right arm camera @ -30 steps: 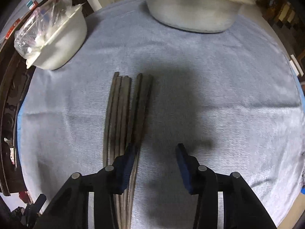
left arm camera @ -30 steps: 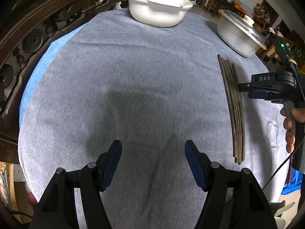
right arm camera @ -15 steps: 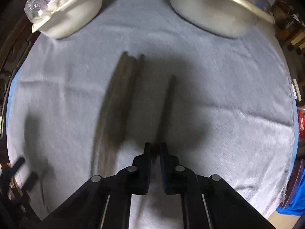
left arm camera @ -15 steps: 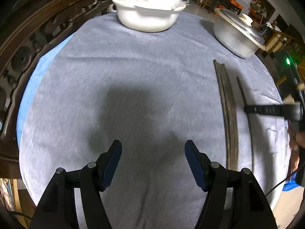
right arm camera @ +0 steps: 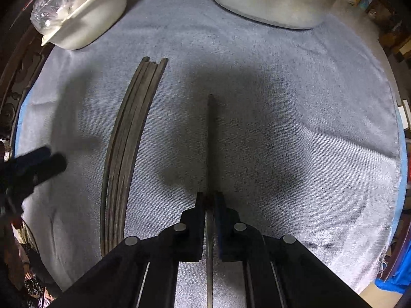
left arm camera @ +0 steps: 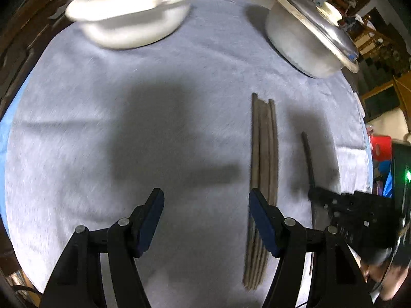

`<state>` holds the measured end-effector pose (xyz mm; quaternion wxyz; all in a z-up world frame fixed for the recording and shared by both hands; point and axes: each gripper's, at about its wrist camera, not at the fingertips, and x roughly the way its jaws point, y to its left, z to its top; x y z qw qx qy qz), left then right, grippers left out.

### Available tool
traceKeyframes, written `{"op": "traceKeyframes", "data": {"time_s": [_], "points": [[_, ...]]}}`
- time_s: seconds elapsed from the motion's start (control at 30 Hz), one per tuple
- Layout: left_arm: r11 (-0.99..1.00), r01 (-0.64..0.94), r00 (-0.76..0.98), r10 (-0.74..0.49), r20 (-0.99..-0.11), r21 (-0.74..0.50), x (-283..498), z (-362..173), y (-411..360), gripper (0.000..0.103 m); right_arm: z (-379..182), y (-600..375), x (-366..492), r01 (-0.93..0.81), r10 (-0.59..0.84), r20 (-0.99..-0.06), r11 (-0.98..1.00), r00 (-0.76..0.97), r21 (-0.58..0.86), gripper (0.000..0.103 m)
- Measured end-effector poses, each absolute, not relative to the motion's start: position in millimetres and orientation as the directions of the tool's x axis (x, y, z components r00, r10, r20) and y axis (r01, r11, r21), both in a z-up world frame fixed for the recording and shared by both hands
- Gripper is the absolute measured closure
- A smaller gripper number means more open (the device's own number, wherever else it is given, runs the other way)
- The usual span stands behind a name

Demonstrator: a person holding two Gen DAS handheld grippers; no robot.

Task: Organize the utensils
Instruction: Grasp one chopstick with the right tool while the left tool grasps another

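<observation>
On the left we see our left gripper [left arm camera: 206,214] with its fingers wide apart above the grey cloth [left arm camera: 128,128], holding nothing. Just to its right lies the bundle of chopsticks [right arm camera: 128,138]. Further right, our right gripper [right arm camera: 210,199] is closed around a single chopstick [right arm camera: 211,133], well apart from the bundle.

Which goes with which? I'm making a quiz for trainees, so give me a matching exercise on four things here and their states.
Things:
1. right gripper
2. left gripper
3. white bowl
4. bundle of chopsticks

States:
a. jaws wide apart, nothing between them
b. lying together on the grey cloth
c. shut on a single chopstick
d. covered with clear plastic

Pairs: 1-c, 2-a, 3-d, 4-b
</observation>
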<state>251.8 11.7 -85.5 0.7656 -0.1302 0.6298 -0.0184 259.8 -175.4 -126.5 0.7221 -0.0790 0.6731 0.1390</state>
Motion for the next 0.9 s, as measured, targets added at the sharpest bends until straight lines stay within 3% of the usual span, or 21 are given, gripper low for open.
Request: {"op": "traceKeyframes", "data": {"time_s": [0.33, 0.6, 0.83, 0.9], "points": [[0.988, -0.079, 0.149, -0.119, -0.982, -0.131, 279, -101, -30, 0.035, -123, -188, 264, -0.304, 0.131, -0.99, 0.946, 0.052, 0.109, 0.094], [0.998, -0.054, 0.123, -0.025, -0.992, -0.032, 289, -110, -47, 0.05, -122, -193, 264, -0.305, 0.137, -0.989, 0.945, 0.053, 0.115, 0.094], [0.999, -0.036, 0.1, -0.003, -0.995, -0.007, 297, -112, -53, 0.05, -120, -193, 269, -0.313, 0.127, -0.991, 0.944, 0.047, 0.106, 0.094], [1.0, -0.015, 0.102, 0.001, -0.995, 0.0, 304, -112, -65, 0.061, -121, -188, 271, -0.315, 0.119, -0.992, 0.944, 0.042, 0.1, 0.094]]}}
